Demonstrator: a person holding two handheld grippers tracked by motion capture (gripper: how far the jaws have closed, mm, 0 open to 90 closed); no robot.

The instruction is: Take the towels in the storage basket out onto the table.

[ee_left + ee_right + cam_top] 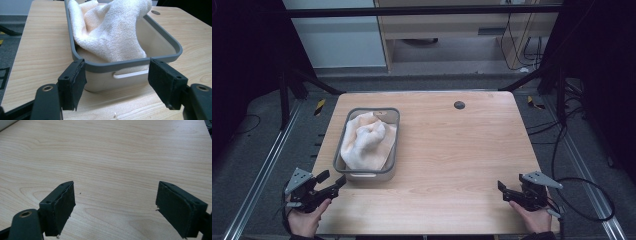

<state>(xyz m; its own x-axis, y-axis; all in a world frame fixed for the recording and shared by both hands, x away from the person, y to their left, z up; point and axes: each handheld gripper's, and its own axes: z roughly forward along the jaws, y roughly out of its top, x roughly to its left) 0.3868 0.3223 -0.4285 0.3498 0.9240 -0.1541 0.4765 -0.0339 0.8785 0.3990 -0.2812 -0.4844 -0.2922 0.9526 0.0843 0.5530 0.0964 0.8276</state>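
— While both tongs sit spread wide, what lies ahead of the left gripper (116, 83)?
— A crumpled cream towel (110, 32), seemingly terry, heaped in a grey-rimmed tub (165, 37) on the table's left; the right gripper (115, 207) faces bare wood.

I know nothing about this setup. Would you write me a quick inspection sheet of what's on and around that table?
Surface: wooden table, small dark round hole near the far edge.
Job's things: grey tub at the left, cream towel bunched inside.
Clutter: nothing seen.
Tongs: left tongs open, just short of the tub's near end; right tongs open over bare wood.
Cables: black cable looping on the floor at the right.
Surroundings: grey floor, dark metal frame, a cabinet behind.
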